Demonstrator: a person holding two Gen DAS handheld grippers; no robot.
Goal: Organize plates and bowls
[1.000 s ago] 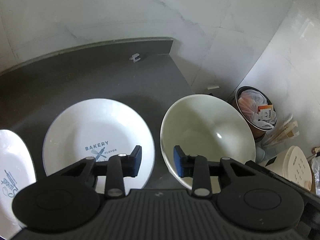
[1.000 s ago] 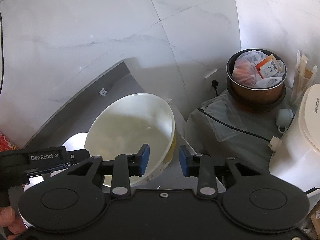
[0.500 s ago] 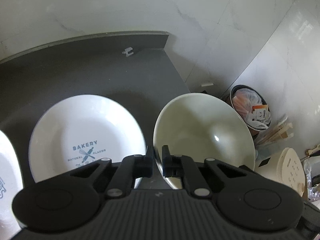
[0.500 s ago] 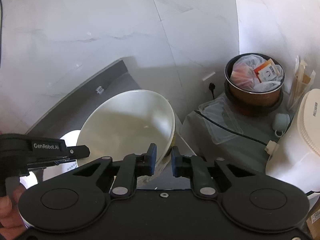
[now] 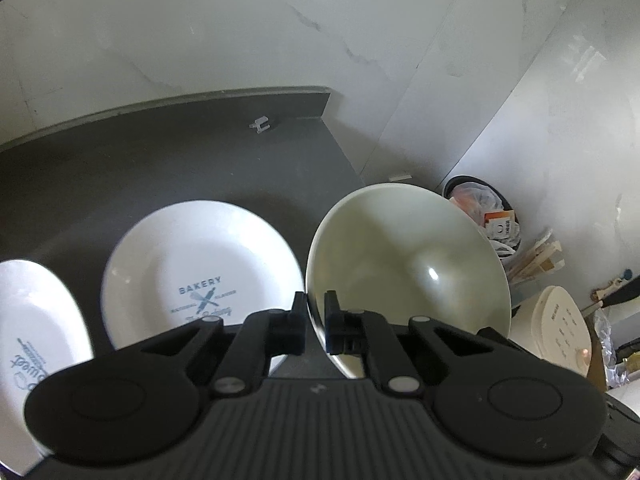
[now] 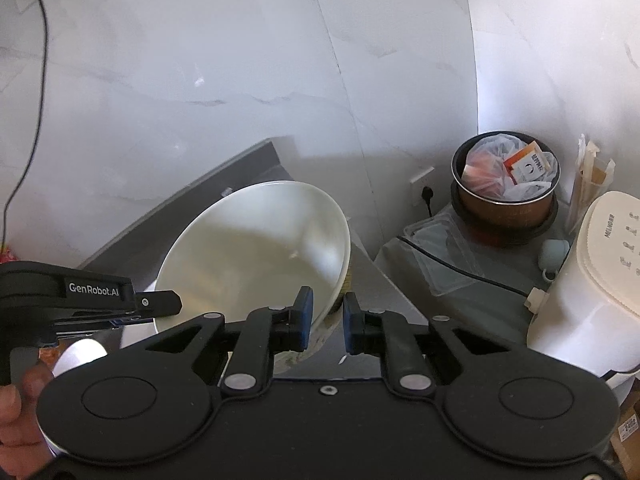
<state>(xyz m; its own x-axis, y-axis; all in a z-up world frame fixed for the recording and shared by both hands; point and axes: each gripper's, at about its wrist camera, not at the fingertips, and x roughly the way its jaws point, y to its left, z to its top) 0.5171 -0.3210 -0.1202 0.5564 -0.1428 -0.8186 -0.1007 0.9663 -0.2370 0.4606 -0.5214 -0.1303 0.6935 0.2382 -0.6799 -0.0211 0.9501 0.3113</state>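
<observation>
A large cream bowl (image 5: 408, 264) sits at the right end of the dark grey counter (image 5: 160, 160). My left gripper (image 5: 316, 314) is shut on its left rim, which passes between the two pads. In the right wrist view the same bowl (image 6: 256, 248) tilts toward me, and my right gripper (image 6: 326, 320) is shut on its right rim. The left gripper (image 6: 168, 306) shows there at the bowl's far side. A white plate printed BAKERY (image 5: 200, 264) lies left of the bowl. Another printed white plate (image 5: 36, 320) lies further left, cut off by the frame.
The counter ends just right of the bowl, with a drop beyond. Below stand a brown bin (image 6: 506, 184) full of bags and a white cooker (image 6: 592, 280). A small white clip (image 5: 260, 125) lies near the back wall. A person's hand (image 6: 16, 400) holds the left gripper.
Both grippers went from open to shut on opposite rims of the cream bowl. The bowl now tilts more in the right wrist view.
</observation>
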